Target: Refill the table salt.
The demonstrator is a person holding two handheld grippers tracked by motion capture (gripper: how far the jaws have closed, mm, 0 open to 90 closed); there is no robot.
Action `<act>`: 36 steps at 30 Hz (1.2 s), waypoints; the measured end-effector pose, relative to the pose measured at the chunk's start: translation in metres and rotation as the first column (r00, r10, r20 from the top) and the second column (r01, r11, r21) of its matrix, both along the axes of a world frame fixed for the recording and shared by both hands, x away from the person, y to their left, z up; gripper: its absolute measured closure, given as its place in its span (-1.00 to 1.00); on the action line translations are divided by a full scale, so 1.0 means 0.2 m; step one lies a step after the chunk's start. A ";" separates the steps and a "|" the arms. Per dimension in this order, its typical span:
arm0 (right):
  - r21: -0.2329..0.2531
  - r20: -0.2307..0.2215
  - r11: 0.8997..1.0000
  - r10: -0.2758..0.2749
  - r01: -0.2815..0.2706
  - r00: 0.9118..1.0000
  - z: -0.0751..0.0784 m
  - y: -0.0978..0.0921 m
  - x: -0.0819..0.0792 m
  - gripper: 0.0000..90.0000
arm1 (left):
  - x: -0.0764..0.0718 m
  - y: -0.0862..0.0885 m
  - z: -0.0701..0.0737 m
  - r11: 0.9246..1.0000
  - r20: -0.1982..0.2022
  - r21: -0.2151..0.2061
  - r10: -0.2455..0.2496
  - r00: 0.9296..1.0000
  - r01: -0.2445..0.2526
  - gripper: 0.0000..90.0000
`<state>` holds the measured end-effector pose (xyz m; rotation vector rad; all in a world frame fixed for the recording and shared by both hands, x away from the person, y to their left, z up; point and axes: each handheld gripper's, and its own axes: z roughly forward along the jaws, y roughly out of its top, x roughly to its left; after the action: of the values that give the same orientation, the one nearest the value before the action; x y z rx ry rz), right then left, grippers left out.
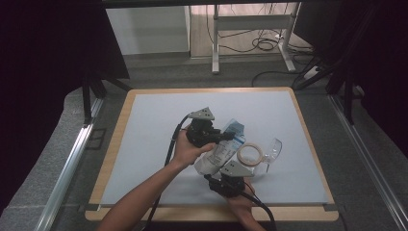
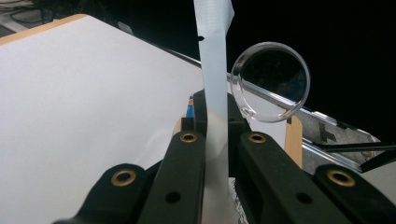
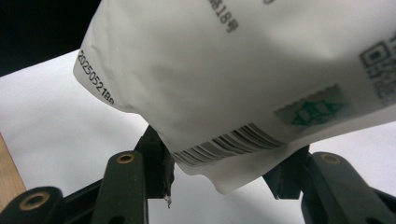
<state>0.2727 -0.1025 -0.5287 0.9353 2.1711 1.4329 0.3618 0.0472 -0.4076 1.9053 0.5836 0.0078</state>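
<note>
A white pouch (image 1: 215, 158) with printed text and a barcode is held slanted above the pale mat (image 1: 154, 120). My left gripper (image 1: 225, 137) is shut on the pouch's flat upper edge (image 2: 215, 56), which rises between the jaws of that gripper (image 2: 215, 114). Below it, my right gripper (image 1: 223, 170) is at the pouch's lower end. In the right gripper view the jaws of my right gripper (image 3: 224, 170) stand wide apart, and the barcoded bottom corner of the pouch (image 3: 224, 70) hangs between them.
A roll of tape (image 1: 240, 155) lies on the mat just right of the pouch. A clear plastic cup (image 1: 273, 148) (image 2: 270, 83) lies on its side beside the roll. The wooden table rim (image 1: 115, 139) frames the mat, with bare mat to the left and at the back.
</note>
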 end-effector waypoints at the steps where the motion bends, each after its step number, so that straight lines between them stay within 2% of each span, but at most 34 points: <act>1: 0.002 0.003 1.000 -0.003 0.003 1.000 0.00 0.00 0.00 0.14 | 0.00 -0.01 0.00 1.000 0.002 0.001 -0.002 1.000 0.002 1.00; 19: 0.019 -0.004 0.999 -0.035 0.035 0.999 0.01 -0.03 0.01 0.14 | 0.03 -0.07 0.02 0.999 0.003 0.026 -0.023 1.000 0.023 1.00; 31: 0.049 -0.022 0.997 -0.056 0.057 0.998 0.01 -0.02 0.01 0.13 | 0.07 -0.12 0.02 0.997 -0.018 0.059 -0.040 0.999 0.041 1.00; 36: 0.061 -0.031 0.995 -0.076 0.078 0.997 0.02 -0.02 0.02 0.13 | 0.08 -0.15 0.02 0.996 -0.013 0.077 -0.052 0.999 0.052 1.00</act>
<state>0.2761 -0.1074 -0.5255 1.0554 2.0974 1.4660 0.3779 0.0176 -0.4029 1.9962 0.5476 -0.0137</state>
